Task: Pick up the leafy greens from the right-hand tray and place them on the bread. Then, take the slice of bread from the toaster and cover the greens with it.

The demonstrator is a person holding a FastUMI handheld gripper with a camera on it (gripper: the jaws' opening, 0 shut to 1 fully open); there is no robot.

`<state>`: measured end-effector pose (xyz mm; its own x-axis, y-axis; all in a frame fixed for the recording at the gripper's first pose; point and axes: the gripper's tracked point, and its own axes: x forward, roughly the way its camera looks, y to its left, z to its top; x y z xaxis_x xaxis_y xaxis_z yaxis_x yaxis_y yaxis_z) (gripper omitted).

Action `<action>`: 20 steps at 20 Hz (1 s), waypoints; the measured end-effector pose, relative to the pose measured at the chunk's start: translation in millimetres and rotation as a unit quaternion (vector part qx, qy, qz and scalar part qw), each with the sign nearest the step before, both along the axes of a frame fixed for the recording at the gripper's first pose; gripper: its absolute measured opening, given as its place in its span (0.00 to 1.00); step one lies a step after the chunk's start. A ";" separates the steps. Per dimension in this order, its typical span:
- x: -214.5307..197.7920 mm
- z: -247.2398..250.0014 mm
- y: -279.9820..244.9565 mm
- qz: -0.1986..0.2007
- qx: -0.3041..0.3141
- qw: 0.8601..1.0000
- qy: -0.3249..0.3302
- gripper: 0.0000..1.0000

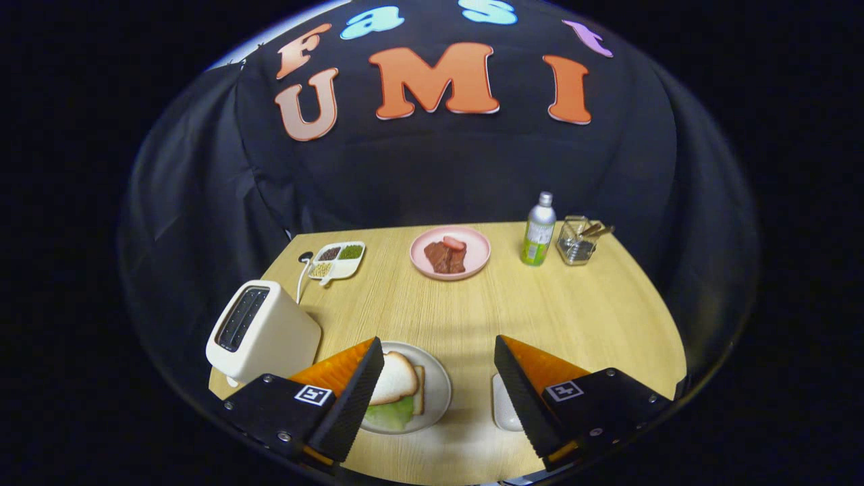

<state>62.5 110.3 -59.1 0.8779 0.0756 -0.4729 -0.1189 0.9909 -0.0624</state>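
- The tool (439,378) sits at the lower middle of the frame with its two fingers spread wide and nothing between them but bare table (472,304)
- A white plate (437,391) lies just beside the left finger, partly hidden by it; on it a slice of bread (397,378) rests on top of leafy greens (391,413), with the edge of a second slice (419,390) showing beneath at the right
- A white tray (503,408) peeks out beside the right finger, mostly covered by it
- The cream toaster (266,334) stands at the lower left, left of the plate, its slot dark; whether bread is inside cannot be told
- Toward the upper middle, a pink plate (476,253) carries pieces of meat (445,256)
- Left of it lies a white divided dish (337,261) with dark, green and pale fillings
- Right of the pink plate stand a green bottle (538,233) and a clear holder with sticks (577,243)
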 end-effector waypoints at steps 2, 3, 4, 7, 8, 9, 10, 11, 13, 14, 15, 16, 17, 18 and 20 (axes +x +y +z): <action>-4.3 28.8 -3.3 -0.005 -0.003 0.999 -0.035 0.99; -6.9 41.6 -4.6 -0.008 -0.004 0.999 -0.049 0.99; -9.9 53.6 -6.7 -0.011 -0.004 0.998 -0.064 0.99; -17.7 88.1 -11.4 -0.020 -0.007 0.994 -0.107 0.99; -21.3 98.9 -12.3 -0.021 -0.008 0.993 -0.120 0.99; -24.1 108.3 -13.6 -0.024 -0.009 0.991 -0.132 0.99; -26.1 118.0 -15.3 -0.027 -0.009 0.989 -0.147 0.99; -28.8 127.8 -17.1 -0.030 -0.009 0.986 -0.161 0.99; -32.7 144.0 -21.7 -0.039 -0.008 0.981 -0.191 0.99; -35.8 151.0 -24.1 -0.042 -0.009 0.979 -0.202 0.98; -37.4 157.4 -27.3 -0.045 -0.011 0.976 -0.213 0.99; -40.7 163.0 -29.6 -0.047 -0.014 0.974 -0.222 0.99; -42.5 167.0 -31.8 -0.047 -0.018 0.972 -0.229 0.99; -43.6 171.3 -33.1 -0.047 -0.020 0.970 -0.237 0.99; -46.6 178.2 -37.7 -0.050 -0.025 0.967 -0.248 0.99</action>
<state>15.9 72.5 119.1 0.9994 -0.0336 0.0067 0.0342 0.9902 -0.1355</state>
